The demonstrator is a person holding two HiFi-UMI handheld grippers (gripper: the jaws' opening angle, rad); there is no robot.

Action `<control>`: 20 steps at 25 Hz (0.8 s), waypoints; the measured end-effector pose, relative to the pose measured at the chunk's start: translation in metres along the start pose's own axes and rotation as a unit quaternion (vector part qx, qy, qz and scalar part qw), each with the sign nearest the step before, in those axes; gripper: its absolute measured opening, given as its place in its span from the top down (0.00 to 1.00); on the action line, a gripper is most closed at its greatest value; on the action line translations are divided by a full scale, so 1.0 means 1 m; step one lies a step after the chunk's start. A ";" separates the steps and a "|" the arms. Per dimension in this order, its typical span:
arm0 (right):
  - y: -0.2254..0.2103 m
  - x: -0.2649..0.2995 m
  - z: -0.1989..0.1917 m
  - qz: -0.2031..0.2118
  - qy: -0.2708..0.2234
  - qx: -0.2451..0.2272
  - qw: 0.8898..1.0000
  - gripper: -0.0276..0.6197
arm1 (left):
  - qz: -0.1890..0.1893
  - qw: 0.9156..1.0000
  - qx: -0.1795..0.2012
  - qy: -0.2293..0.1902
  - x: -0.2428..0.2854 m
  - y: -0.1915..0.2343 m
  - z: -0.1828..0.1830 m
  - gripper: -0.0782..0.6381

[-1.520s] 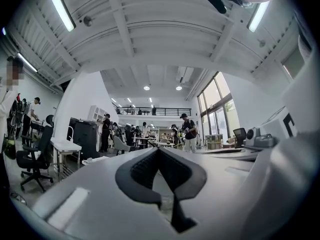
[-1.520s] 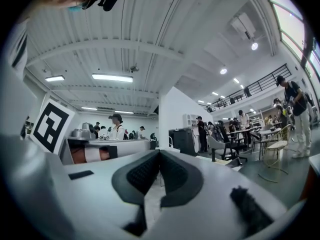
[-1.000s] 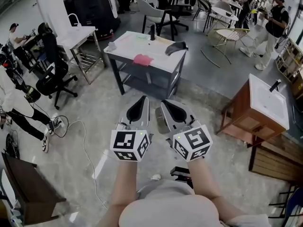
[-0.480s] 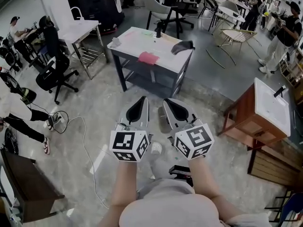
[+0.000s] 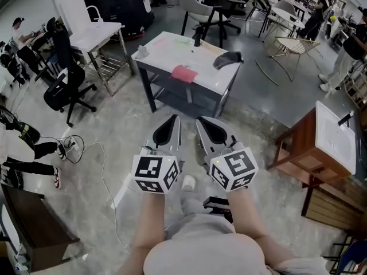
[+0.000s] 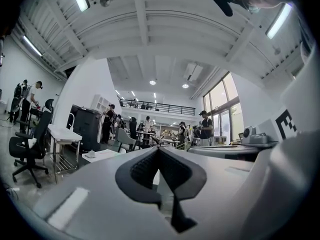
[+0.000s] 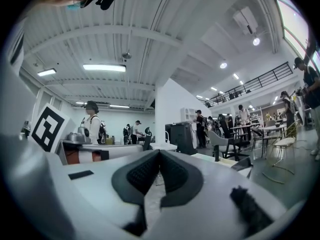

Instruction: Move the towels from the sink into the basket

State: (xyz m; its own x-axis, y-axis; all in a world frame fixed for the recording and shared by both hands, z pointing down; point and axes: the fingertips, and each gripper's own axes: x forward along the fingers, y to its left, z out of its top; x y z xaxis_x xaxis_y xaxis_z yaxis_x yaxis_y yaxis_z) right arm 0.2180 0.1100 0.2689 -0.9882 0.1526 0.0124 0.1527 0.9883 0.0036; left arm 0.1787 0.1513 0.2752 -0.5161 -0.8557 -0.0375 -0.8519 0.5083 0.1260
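**A:** Where are the towels being kept at this moment?

**B:** None is being shown in the sink. Its white basin, on a wooden cabinet at the right of the head view, is being seen too flatly for its contents to be told. A pink cloth and a dark grey cloth are being displayed on the counter ahead, well apart from the sink. No basket is being made out with certainty.

**A:** And the tools?

**B:** The left hand-held gripper and the right hand-held gripper are being held side by side and level over the floor, between the person and the counter. In each gripper view the dark pads are being pressed together, and nothing is being gripped between them.

**A:** Which step is being worked, then?

**B:** The approach, as it is being judged: no towel is being carried, and neither sink nor counter is being touched.

**A:** What is being called for next?

**B:** A turn toward the sink at the right is probably being required, with the jaws being opened wide before any reach into the basin. Whether the cloths on the counter are being meant as the towels cannot be told.
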 end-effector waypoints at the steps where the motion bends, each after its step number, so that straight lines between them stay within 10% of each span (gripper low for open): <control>1: -0.006 0.005 0.000 -0.001 0.000 0.001 1.000 0.93 | -0.001 1.000 0.001 0.002 0.007 0.003 -0.001 0.88; 20: -0.098 0.145 -0.004 -0.005 0.004 0.002 1.000 0.93 | -0.013 1.000 0.002 0.018 0.147 0.094 -0.003 0.88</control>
State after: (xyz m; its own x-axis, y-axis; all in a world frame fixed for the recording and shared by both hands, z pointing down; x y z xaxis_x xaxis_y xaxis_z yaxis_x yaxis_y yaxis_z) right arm 0.0597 0.0358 0.2739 -0.9896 0.1421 0.0199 0.1421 0.9898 -0.0006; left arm 0.0231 0.0733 0.2844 -0.4908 -0.8712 -0.0041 -0.8651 0.4868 0.1212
